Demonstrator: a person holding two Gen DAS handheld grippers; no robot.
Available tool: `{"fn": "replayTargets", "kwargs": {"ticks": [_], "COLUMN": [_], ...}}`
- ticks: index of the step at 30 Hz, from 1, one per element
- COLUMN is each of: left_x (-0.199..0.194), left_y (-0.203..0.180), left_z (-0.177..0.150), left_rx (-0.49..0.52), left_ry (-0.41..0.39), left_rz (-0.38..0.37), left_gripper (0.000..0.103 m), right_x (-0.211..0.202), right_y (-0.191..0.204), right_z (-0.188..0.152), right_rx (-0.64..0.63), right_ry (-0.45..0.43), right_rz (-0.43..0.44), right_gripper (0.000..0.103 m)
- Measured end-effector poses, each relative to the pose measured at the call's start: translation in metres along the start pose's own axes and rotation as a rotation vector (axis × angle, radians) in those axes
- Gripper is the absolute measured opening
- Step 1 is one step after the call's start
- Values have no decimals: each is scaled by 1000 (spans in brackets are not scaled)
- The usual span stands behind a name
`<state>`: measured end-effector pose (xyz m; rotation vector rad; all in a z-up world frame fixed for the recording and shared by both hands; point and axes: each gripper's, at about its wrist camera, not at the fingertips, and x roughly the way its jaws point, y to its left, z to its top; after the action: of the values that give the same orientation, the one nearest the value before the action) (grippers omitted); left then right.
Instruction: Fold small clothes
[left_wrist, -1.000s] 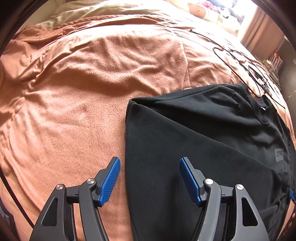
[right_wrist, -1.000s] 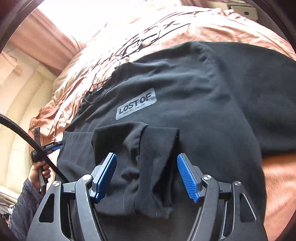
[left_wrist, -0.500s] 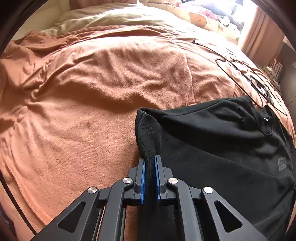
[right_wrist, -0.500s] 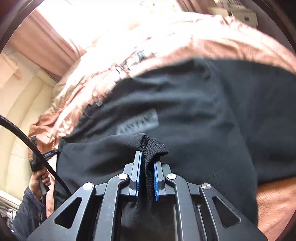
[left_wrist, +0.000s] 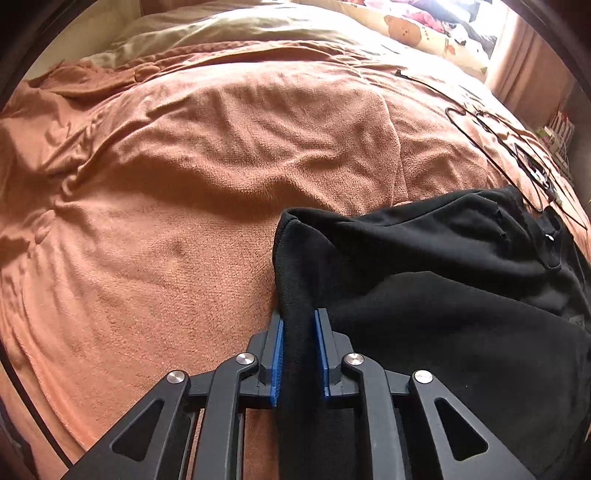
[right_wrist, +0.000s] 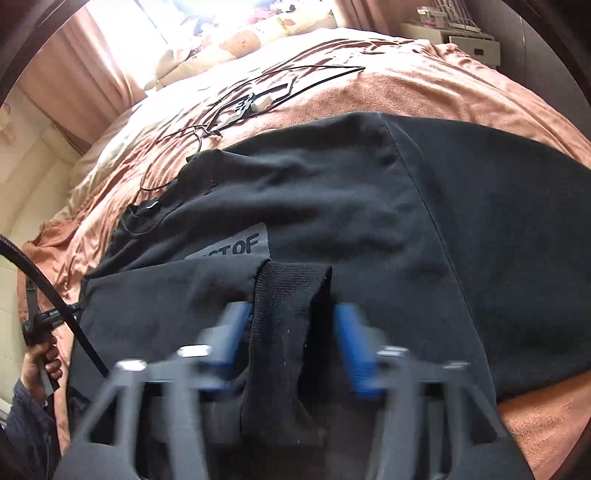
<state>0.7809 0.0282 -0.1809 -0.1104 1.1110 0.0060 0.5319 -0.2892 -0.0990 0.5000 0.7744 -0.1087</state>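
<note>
Orange terry blanket (left_wrist: 192, 192) covers the bed, w/ the black sweatshirt (right_wrist: 369, 206) spread flat on it, long axis running across the right wrist view, collar toward the left by the thin black cables (right_wrist: 236, 103), grey "…STOF" patch (right_wrist: 236, 249) face up. L gripper (left_wrist: 298, 354) has a bunched sweatshirt edge betw. its blue pads, jaws opening, narrow gap. R gripper (right_wrist: 288, 347), motion-blurred, jaws opening wide, ribbed cuff (right_wrist: 288, 295) standing loose betw. them, pads clear.
</note>
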Motion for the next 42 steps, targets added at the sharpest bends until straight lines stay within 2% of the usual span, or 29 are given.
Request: {"fn": "replayTargets", "kwargs": {"ticks": [2, 3, 6, 8, 9, 14, 17, 20, 26, 29, 35, 38, 42], "left_x": [-1, -2, -9, -16, -19, -37, -46, -54, -74, -87, -113, -123, -130], "left_y": [9, 13, 21, 22, 21, 12, 4, -1, 3, 6, 5, 0, -7], "left_z": [-4, -6, -15, -25, -30, -59, -79, -97, -124, -133, -144, -150, -153], "left_rx": [-39, -54, -79, -90, -91, -42, -11, 19, 10, 5, -11, -2, 10], "left_ry": [23, 31, 42, 55, 63, 91, 115, 147, 191, 184, 154, 142, 131], "left_rz": [-41, -61, -76, -104, -114, -132, -137, -106, -94, -79, -75, -82, -90], "left_gripper": [39, 42, 42, 42, 42, 42, 42, 42, 43, 43, 42, 43, 43], "right_x": [-2, -3, -7, -5, -4, -13, -28, -51, -100, -122, -159, -175, -191], "right_y": [-3, -5, -6, -5, -5, 3, 3, -7, -45, -73, -144, -176, -212], "right_z": [-2, -2, -11, -18, -22, -32, -38, -42, -53, -60, -74, -82, -92], "right_rx": [7, 11, -19, -35, -38, -104, -92, -60, -26, 23, 217, 326, 459], "right_ry": [19, 33, 63, 99, 122, 141, 147, 121, 59, 32, -38, -88, -167], "right_rz": [30, 48, 23, 10, 2, -114, -129, -79, -73, -89, -86, -42, 1], "right_gripper": [76, 76, 76, 64, 55, 54, 54, 54, 54, 54, 54, 67, 69]}}
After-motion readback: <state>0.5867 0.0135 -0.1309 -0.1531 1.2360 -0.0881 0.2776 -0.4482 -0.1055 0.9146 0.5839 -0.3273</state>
